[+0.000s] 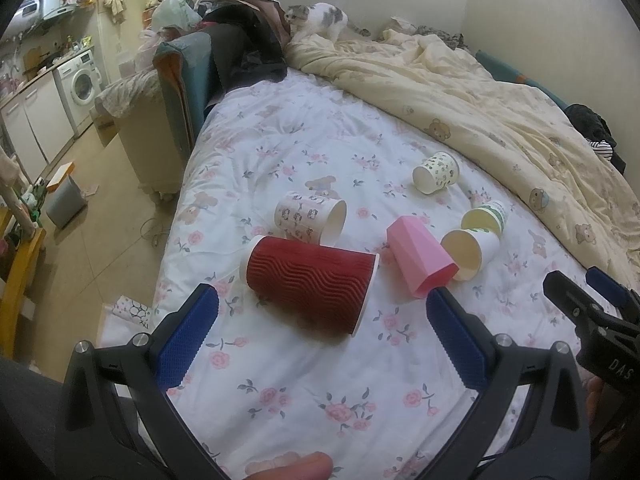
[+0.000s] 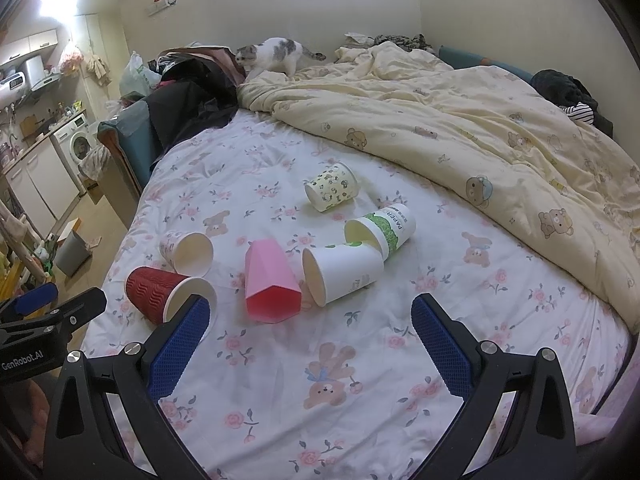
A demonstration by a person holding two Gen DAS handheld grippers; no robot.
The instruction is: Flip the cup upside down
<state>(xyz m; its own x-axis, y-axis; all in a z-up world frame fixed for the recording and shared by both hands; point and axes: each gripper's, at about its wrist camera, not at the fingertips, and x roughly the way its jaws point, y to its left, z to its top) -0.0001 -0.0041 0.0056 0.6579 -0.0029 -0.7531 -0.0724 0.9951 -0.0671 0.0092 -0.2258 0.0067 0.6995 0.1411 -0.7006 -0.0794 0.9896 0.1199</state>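
Several cups lie on their sides on the floral bed sheet (image 1: 304,392). A red ribbed cup (image 1: 310,286) (image 2: 160,292) lies nearest my left gripper (image 1: 320,308), which is open and empty just in front of it. A pink faceted cup (image 1: 420,262) (image 2: 270,282), a plain white cup (image 1: 470,252) (image 2: 344,276), a green-banded cup (image 1: 486,218) (image 2: 382,230), a patterned white cup (image 1: 310,220) (image 2: 186,254) and a small leaf-print cup (image 1: 436,172) (image 2: 332,186) lie beyond. My right gripper (image 2: 310,316) is open and empty, short of the pink cup.
A cream bear-print duvet (image 1: 480,96) (image 2: 480,132) is bunched along the right and far side. A cat (image 1: 316,20) (image 2: 272,56) stands at the far end by dark clothes (image 1: 248,52). The bed's left edge drops to the floor with a grey bin (image 1: 64,200).
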